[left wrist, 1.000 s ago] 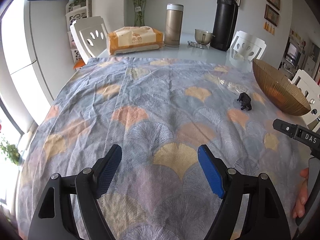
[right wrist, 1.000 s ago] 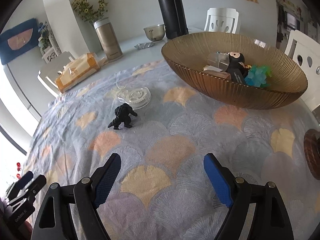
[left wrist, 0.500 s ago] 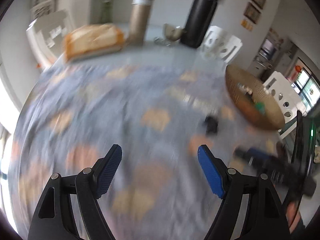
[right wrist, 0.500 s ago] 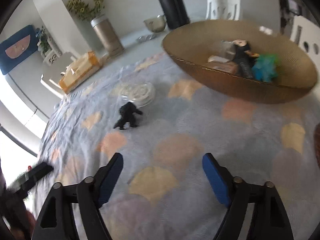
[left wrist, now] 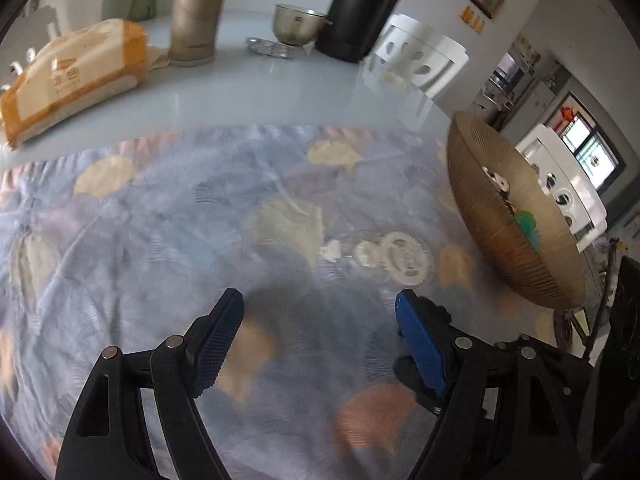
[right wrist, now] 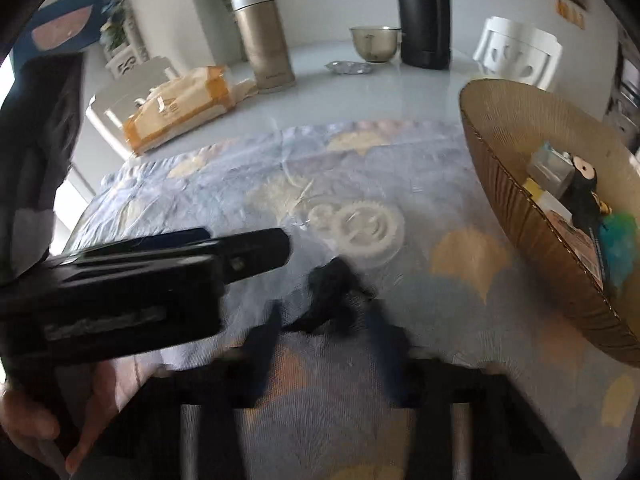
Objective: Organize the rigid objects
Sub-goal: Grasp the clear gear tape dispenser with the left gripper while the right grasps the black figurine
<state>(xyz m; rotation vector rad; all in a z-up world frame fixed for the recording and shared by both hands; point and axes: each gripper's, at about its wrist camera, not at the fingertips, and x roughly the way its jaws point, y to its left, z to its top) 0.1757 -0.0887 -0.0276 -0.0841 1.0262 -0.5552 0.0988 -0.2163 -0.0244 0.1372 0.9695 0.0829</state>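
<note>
A small black toy figure stands on the patterned cloth, just between the blurred fingertips of my right gripper. Its jaws are closing around the figure, and the pads do not visibly press on it. A clear pack of white gears lies right behind the figure. My left gripper is open over bare cloth, with the gear pack ahead of it. In the right wrist view its black body reaches in from the left, held by a hand. The brown ribbed bowl holds several small objects.
Beyond the cloth, the glass table carries a tissue pack, a gold canister, a steel bowl and a black flask. White chairs stand past the table's far edge. The bowl sits at the right.
My left gripper swung right toward the gear pack and bowl and now shows in the right wrist view. My right gripper came up to the black figure and its jaws narrowed around it.
</note>
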